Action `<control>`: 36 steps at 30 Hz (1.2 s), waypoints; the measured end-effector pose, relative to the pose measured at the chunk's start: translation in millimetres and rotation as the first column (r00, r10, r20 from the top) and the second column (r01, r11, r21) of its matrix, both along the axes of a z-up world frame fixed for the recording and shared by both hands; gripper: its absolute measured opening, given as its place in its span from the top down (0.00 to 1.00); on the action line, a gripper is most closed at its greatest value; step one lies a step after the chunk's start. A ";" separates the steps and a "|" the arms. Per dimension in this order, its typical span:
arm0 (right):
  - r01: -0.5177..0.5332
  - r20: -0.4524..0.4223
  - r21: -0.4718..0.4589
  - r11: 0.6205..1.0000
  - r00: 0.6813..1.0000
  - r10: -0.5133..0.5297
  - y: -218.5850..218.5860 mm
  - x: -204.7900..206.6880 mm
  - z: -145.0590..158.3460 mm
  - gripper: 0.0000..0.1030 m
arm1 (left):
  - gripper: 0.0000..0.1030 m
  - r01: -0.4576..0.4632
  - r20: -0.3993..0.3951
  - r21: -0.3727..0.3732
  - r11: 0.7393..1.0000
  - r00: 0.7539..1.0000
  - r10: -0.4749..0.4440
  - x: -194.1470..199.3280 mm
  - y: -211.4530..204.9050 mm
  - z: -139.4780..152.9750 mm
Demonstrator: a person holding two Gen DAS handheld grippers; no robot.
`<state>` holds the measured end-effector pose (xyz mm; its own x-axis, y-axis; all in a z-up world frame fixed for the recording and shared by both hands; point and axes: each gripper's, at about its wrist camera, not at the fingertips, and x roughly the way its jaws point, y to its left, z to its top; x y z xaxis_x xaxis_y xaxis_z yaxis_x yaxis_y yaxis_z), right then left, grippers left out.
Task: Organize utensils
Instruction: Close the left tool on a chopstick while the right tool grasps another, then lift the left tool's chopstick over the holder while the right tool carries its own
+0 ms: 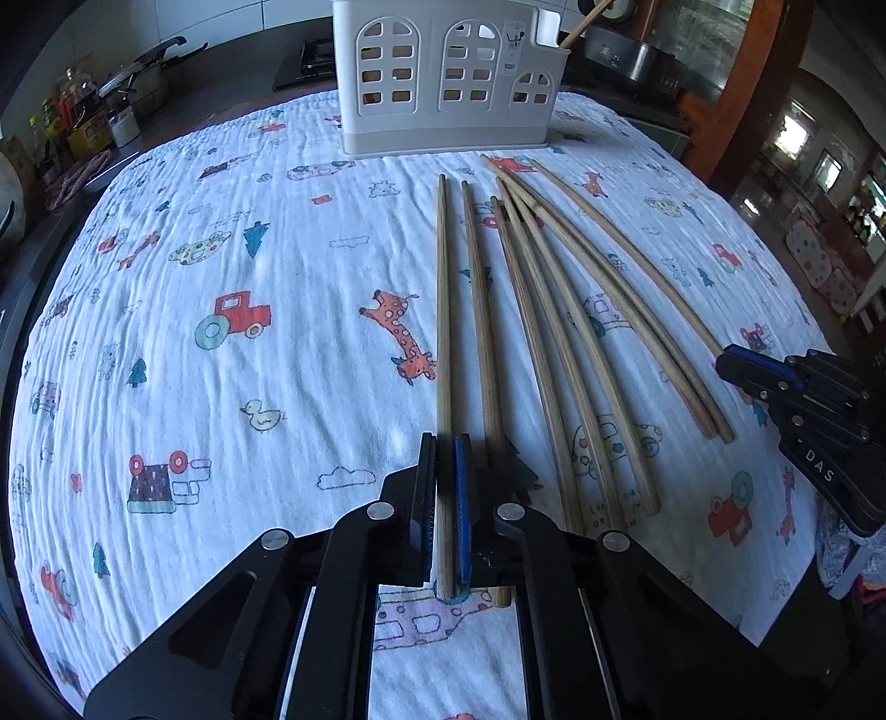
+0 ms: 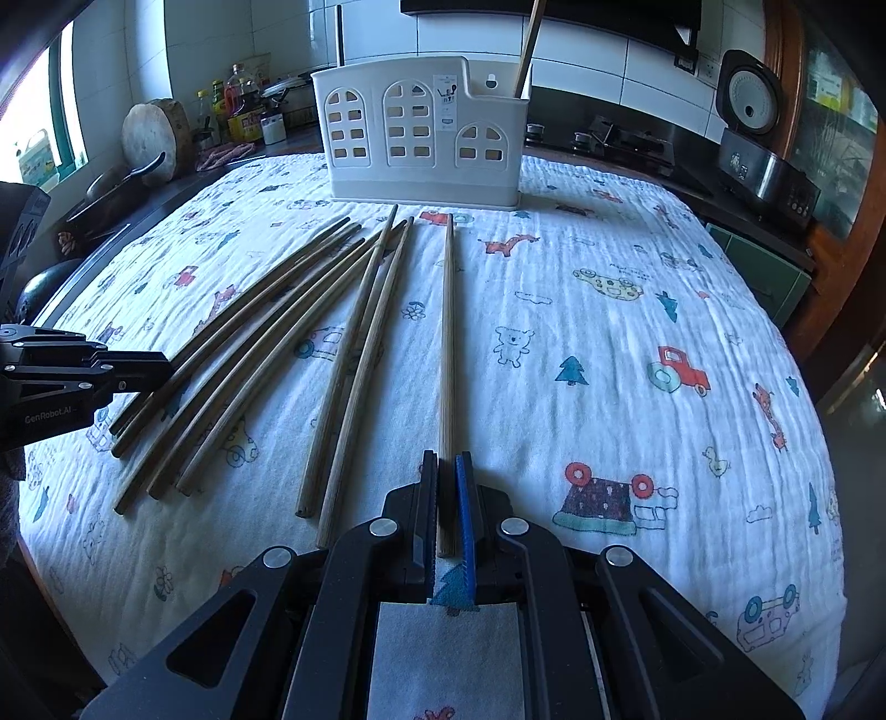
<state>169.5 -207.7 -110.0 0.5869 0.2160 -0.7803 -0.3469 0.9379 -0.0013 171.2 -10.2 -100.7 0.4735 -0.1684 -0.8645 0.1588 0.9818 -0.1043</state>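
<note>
Nearest in the left wrist view, the left gripper (image 1: 446, 459) is clamped on the thick end of one wooden chopstick (image 1: 442, 310), which lies flat on the table and runs straight away from the camera. A second chopstick (image 1: 480, 310) lies just beside it on the right, outside the jaws.

Nearest in the right wrist view, the right gripper (image 2: 446, 465) is likewise closed on the end of a single chopstick (image 2: 447, 343) that lies apart from the others, pointing toward the back of the table.

Between the two grippers, a loose fan of chopsticks (image 2: 266, 343) rests on the cloth, their thin tips converging toward the far side and some overlapping.

The table is covered by a white crinkled cloth (image 2: 609, 343) printed with tractors, giraffes, trees and ducks.

At the far edge of the cloth stands a white plastic utensil holder (image 2: 421, 127) with arched window cut-outs. One chopstick (image 2: 529, 50) already stands tilted in its right-hand compartment.

Beyond lie a kitchen counter with bottles and a rice cooker (image 2: 747, 94).
</note>
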 end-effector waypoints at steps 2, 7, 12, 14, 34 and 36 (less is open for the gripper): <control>0.000 0.008 0.002 1.000 1.000 0.000 -0.4 -1.1 2.0 0.93 | 0.95 -0.007 0.012 -0.019 1.000 1.000 0.007 -1.2 3.2 4.6; 0.001 0.050 0.007 1.000 0.999 -0.001 -0.8 -6.3 16.4 0.93 | 0.95 -0.016 0.066 -0.035 0.999 0.998 0.019 -5.9 9.9 23.3; -0.009 0.121 0.016 1.000 0.993 0.007 -1.1 -8.7 45.0 0.94 | 0.95 -0.020 0.139 -0.055 0.998 0.990 0.027 -9.3 16.5 49.3; -0.019 0.151 0.017 1.000 0.988 0.016 0.2 -8.4 57.7 0.94 | 0.95 -0.016 0.168 -0.055 0.998 0.985 0.025 -10.0 17.7 59.3; -0.111 0.284 0.056 0.992 0.955 0.091 20.2 54.5 149.8 0.94 | 0.95 0.013 0.344 -0.069 0.998 0.939 0.012 25.4 21.2 131.3; -0.119 0.284 0.060 0.991 0.954 0.097 21.4 61.7 155.3 0.94 | 0.95 0.011 0.351 -0.070 0.998 0.936 0.014 33.6 22.8 137.3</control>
